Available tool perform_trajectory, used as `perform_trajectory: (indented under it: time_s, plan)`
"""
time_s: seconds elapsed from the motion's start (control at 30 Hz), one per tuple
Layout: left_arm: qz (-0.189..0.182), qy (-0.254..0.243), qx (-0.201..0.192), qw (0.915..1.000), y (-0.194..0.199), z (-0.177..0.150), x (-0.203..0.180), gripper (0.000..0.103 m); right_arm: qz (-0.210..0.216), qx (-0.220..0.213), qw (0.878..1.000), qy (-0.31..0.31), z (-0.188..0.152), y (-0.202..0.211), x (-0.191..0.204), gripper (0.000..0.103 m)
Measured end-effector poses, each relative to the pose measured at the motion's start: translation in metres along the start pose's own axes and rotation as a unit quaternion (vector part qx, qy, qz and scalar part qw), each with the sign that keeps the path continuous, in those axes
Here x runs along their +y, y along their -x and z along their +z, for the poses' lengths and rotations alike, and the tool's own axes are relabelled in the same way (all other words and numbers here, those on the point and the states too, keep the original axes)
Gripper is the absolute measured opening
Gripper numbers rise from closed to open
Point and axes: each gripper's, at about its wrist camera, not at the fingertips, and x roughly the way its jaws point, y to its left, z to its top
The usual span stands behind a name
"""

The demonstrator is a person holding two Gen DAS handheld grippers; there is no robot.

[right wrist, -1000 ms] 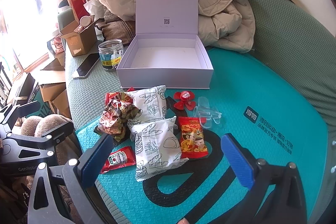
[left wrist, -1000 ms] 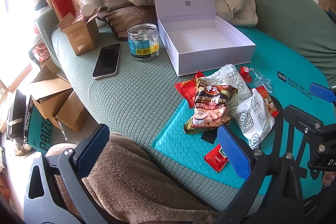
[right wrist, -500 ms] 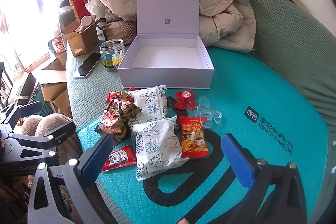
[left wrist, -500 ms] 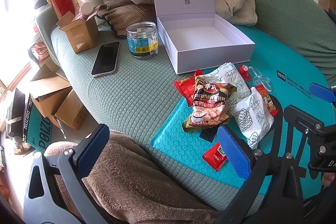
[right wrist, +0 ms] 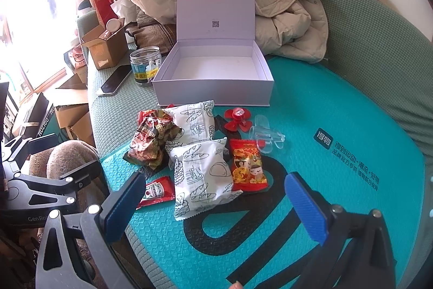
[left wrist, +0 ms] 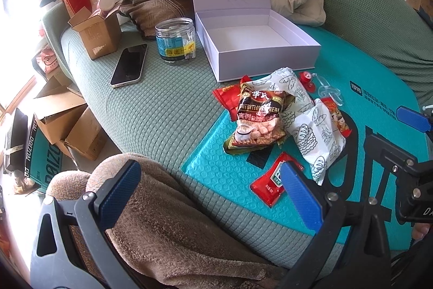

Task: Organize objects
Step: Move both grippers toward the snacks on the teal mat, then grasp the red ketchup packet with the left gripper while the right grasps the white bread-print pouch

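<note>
Snacks lie in a loose heap on a teal mat (right wrist: 338, 110) spread over a green sofa. At the far side of the mat stands a white box (right wrist: 213, 94) with its lid tipped up against a pile of beige coats (right wrist: 286, 18); the inside of the box is bare. Just near of the box lie two white bread packets (right wrist: 200, 175), one touching the other. On their left a crumpled brown cereal bag (left wrist: 259, 115) rests partly on a red packet (left wrist: 226, 96) and against the farther bread packet. Near of the cereal bag a ketchup sachet (right wrist: 157, 191) lies flat on the mat. On the right of the nearer bread packet is a red candy packet (right wrist: 247, 167), and beyond it a small red fan (right wrist: 238, 119) and a clear plastic piece (right wrist: 266, 133) lie side by side.

Left of the box, off the mat, a clear jar (left wrist: 176, 39) stands upright, with a phone (left wrist: 130, 64) lying face up on its left and an open cardboard box (left wrist: 97, 31) farther left.

Both tongs hang above the near edge of the mat. The left gripper (left wrist: 208, 194) has its blue pads spread wide and holds nothing; it hangs over a brown fleece. The right gripper (right wrist: 213, 203) is likewise spread wide and empty, above the nearer bread packet and the ketchup sachet.
</note>
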Motion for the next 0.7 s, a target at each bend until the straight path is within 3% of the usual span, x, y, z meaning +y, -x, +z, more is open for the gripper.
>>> perform_trajectory:
  time_s: [0.7]
  plan:
    - [-0.07,-0.01,0.069,0.9951,-0.04,-0.018,-0.019,0.101,0.013,0.039,0.999,-0.014,-0.034,-0.028,-0.02,0.103]
